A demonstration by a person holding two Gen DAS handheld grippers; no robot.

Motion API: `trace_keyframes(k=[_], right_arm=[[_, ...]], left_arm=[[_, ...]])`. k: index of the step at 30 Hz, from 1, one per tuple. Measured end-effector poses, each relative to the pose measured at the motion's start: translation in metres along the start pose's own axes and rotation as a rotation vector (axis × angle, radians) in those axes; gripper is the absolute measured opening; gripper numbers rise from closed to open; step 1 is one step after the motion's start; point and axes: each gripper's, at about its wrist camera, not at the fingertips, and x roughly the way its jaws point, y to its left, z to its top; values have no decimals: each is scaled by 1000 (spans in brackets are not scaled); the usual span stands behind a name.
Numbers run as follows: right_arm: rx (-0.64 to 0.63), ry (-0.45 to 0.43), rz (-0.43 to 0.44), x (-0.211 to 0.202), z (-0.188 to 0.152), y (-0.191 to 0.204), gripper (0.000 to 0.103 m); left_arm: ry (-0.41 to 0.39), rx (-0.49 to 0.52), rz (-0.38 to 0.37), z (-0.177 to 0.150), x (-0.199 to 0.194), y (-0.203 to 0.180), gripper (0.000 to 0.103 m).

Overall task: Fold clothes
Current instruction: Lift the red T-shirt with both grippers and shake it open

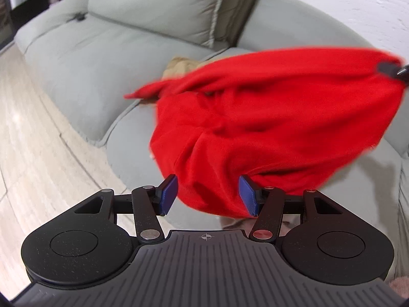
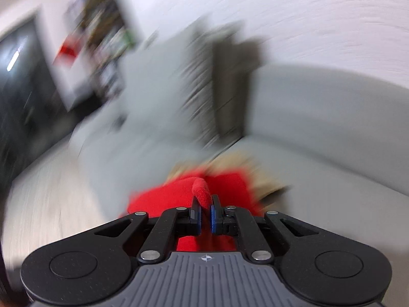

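Observation:
A red garment (image 1: 268, 128) hangs in the air over the grey sofa (image 1: 97, 58), bunched and blurred. My left gripper (image 1: 208, 194) is open, its blue pads (image 1: 168, 193) apart, with the garment's lower edge hanging between and just beyond them. My right gripper (image 2: 205, 216) is shut on a fold of the red garment (image 2: 200, 192). In the left wrist view its dark tip (image 1: 391, 70) pinches the garment's upper right corner. A tan garment (image 1: 179, 66) lies on the sofa seat behind the red one; it also shows in the right wrist view (image 2: 258, 171).
The sofa has a back cushion (image 1: 158, 2) and a rounded armrest (image 1: 306, 25) by a white wall. Pale wood floor (image 1: 30, 140) lies to the left. A small dark object (image 1: 79, 16) rests on the far seat. The right wrist view is heavily motion-blurred.

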Motion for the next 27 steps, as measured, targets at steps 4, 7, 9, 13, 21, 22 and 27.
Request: trace_keyframes(k=[4,7,9,13,21,22,27], right_arm=[[144,-157,-246,-106,-8,-66,6],[239,-184,-396,-162,-37,-106,6],[346,-140,-520,-204,-76,-142,7],[488,0,-611,-232,-151,-184,8],[603,97,-595,-241,-247,-198,14],[599,99,-588,-242,-251,-198,14],[598,108,-571,-250,-259,-206,16]], left_arm=[[-32,93,-58,-8,-16,-35,59],[-29,178,-115,-19,-20,-68,60],[-1,245,-159,-29,-18,-97,60],[52,352,-203,-46,-9,-142,60],[235,488,-220,-98,18,-194,61],[266,480,-210,-106,25,-194,61],[406,344,-239,-122,56,-188,64]])
